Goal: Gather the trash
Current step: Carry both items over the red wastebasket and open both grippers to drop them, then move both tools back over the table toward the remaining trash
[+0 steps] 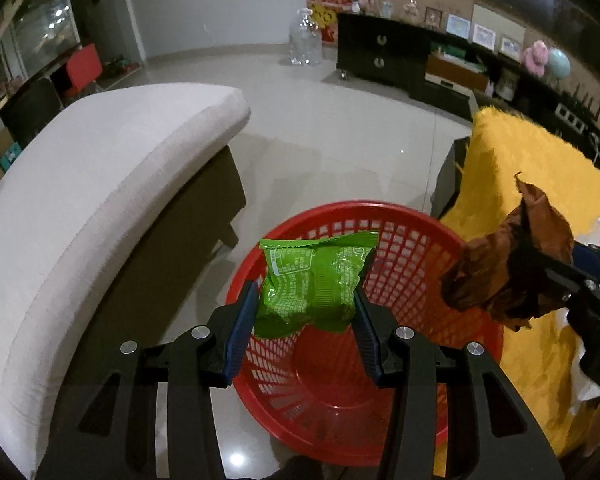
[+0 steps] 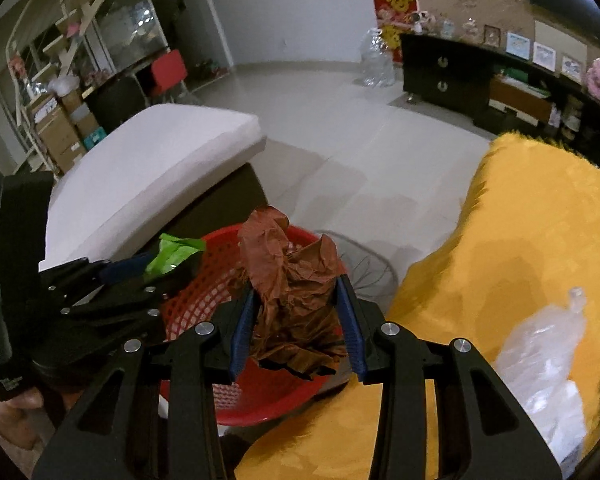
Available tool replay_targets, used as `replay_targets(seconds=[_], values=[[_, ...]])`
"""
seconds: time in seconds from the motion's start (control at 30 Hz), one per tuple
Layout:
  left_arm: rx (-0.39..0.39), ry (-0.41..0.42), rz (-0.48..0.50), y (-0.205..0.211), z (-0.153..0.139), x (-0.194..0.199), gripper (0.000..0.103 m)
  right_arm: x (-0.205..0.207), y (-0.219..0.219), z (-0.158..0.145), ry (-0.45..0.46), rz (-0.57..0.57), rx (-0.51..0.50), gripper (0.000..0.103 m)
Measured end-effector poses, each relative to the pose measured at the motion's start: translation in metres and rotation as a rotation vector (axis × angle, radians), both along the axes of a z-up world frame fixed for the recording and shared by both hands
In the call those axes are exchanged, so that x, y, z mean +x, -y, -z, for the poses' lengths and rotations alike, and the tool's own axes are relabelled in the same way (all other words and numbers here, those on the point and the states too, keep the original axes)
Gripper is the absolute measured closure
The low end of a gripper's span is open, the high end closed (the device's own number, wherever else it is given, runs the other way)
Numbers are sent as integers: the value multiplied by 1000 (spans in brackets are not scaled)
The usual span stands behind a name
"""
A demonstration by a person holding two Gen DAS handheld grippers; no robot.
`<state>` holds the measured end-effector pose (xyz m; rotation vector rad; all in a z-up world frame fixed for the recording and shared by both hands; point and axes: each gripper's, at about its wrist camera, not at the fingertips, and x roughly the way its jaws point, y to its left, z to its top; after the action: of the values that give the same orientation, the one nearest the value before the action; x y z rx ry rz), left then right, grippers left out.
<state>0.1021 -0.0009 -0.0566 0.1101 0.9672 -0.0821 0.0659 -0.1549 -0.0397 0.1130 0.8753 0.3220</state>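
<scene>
The left gripper (image 1: 306,300) pinches a green wrapper (image 1: 314,284) between its blue pads (image 1: 242,328), holding it above the open mouth of the red basket (image 1: 412,248), which stands on the pale tiled floor (image 1: 340,128).

The right gripper (image 2: 296,320) clamps a crumpled brown paper (image 2: 292,280), its pads pressing on both flanks of the wad. From the left wrist view the paper (image 1: 496,276) hangs just past the basket's right rim, over the edge of a yellow furry cloth (image 1: 520,168); from the right wrist view it sits in front of the basket (image 2: 204,300) (whether it is over the opening cannot be told).

A crushed clear plastic bottle (image 2: 540,356) lies on the yellow cloth (image 2: 520,220) to the right, well apart from the basket. A white cushioned sofa (image 1: 100,184) stands to the left of the basket. The left gripper (image 2: 140,276) with its green wrapper (image 2: 172,254) shows at the left of the right wrist view, with part of a hand (image 2: 8,416) below it.
</scene>
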Motion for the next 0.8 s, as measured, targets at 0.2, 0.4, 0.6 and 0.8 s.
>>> replay_targets(seconds=[0.2,0.4,0.6,0.8], values=[[-27,-22,2,-3,3,-1,51,-3,-4,3,-6,-1,17,37],[-67,35,-18,-10,-8,-7,31,-9,14,-11,25,50,46,30],[-94,122,-4,-7,-26,-14,25,-17,31,-25,78,97,24,30],[-127,172,7,-2,-39,-18,24,-27,50,-40,141,151,-24,30]])
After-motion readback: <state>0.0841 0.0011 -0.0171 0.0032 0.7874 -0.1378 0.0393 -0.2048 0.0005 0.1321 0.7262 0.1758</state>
